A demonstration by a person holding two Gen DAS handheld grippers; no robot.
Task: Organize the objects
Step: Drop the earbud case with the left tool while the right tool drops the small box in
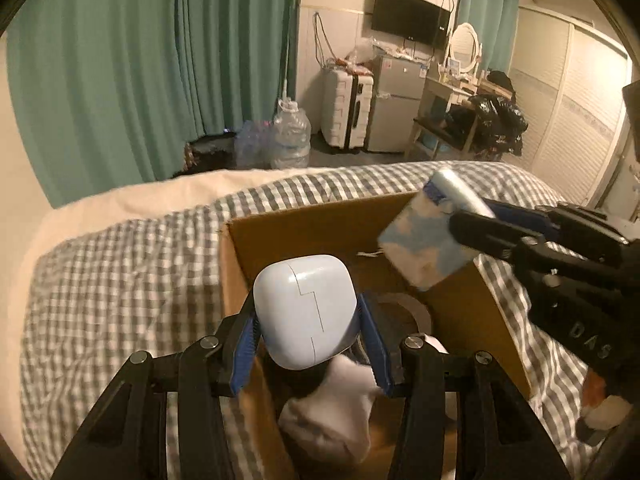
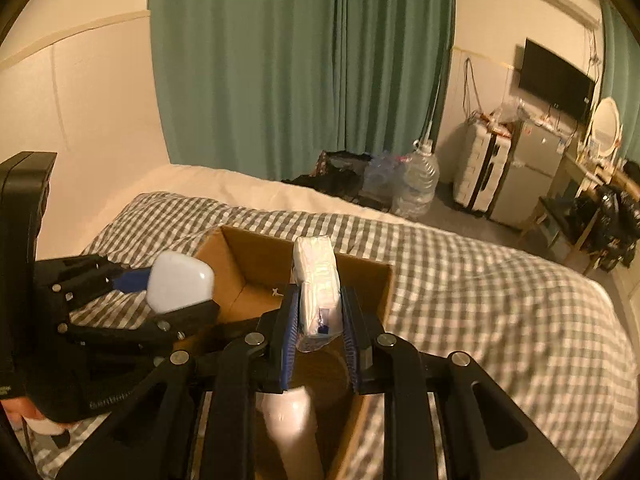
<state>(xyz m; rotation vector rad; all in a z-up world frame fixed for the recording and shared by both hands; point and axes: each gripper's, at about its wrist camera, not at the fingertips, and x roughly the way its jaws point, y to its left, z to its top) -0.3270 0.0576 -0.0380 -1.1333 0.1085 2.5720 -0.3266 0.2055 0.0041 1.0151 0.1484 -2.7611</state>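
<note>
Open cardboard box (image 1: 304, 220) on the bed (image 1: 120, 264), which is covered by a grey-and-white checked sheet. Inside the box: a white sock-like cloth (image 1: 332, 408) at the near end, a white bottle-like shape (image 2: 288, 420) (blurred, identity uncertain), and a round dark disc (image 1: 404, 316) on the floor of the box.

Left gripper (image 1: 312, 340): jaws clamped on a pale blue rounded case (image 1: 306, 312), one blue pad against each side; the case is held above the near-left part of the box.

Right gripper (image 2: 320, 332): jaws clamped on a small tissue pack (image 2: 318, 284) with a blue-and-white wrapper, gripped by its lower end so that most of it projects beyond the pads; it hangs over the box's right side.

Background: green curtains (image 1: 140, 60), water jugs (image 1: 290, 136), suitcase (image 1: 346, 108).
</note>
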